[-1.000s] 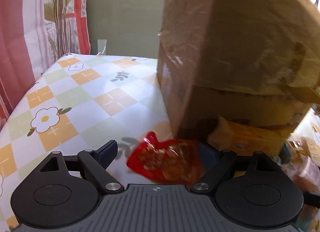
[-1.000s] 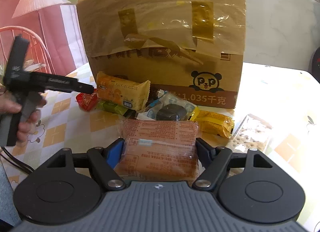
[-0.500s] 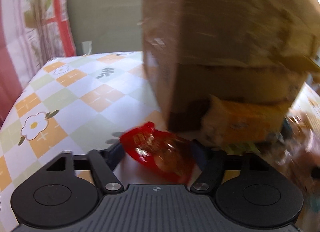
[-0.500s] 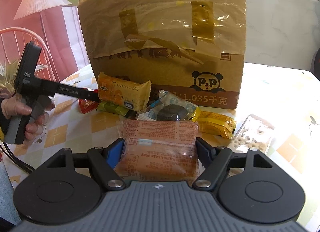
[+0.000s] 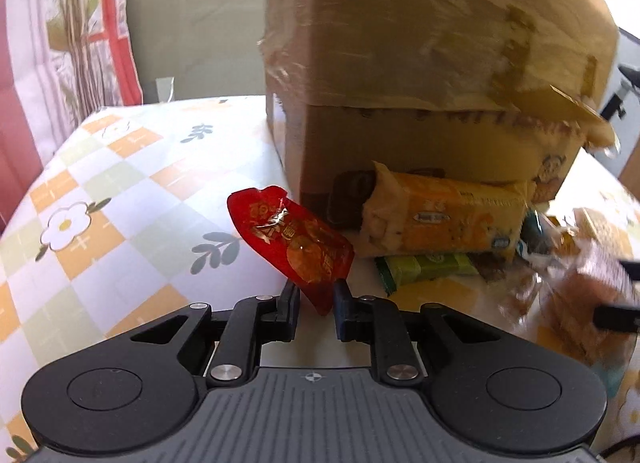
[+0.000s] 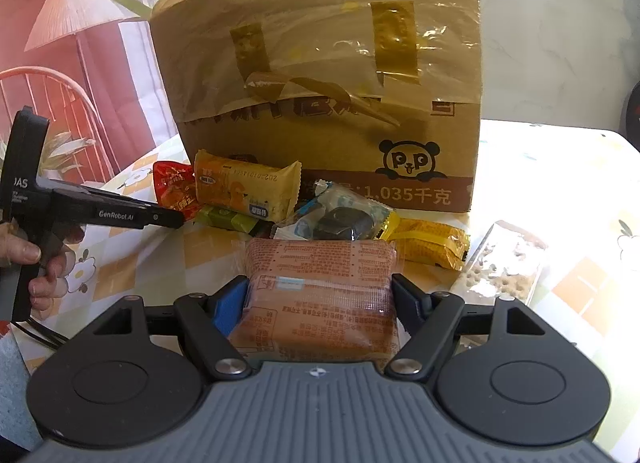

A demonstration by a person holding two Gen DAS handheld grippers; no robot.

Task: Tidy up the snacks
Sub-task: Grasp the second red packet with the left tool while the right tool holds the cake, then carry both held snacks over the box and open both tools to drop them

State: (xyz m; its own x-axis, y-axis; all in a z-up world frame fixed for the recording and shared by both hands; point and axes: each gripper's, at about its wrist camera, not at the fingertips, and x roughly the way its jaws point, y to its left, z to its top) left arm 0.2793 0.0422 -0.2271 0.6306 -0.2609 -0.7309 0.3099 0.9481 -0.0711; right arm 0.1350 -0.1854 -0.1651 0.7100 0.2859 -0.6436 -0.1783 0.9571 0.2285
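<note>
A: What did we have under us?

B: A table under a checked cloth of white, orange and pale green squares with daisies and leaf sprigs. Behind it we saw a plain wall and a red-and-white curtain; from the right wrist view a curtain printed with a lamp hung at the left.

A: And what stood in the way?

B: A big taped cardboard box with a panda mark, upright on the cloth. The snacks lay heaped against its front: a yellow packet leaning on the box, a green bar under it, a clear packet with a dark cookie, a yellow wrapper to the right, and a clear bag of pale bits lying apart.

A: Our grippers?

B: Our left gripper was nearly closed, pinching the lower corner of the red packet, which stood tilted up just beside the box's corner. Our right gripper was spread wide, its fingers pressed to both sides of the brown wrapped cake, in front of the heap.
</note>
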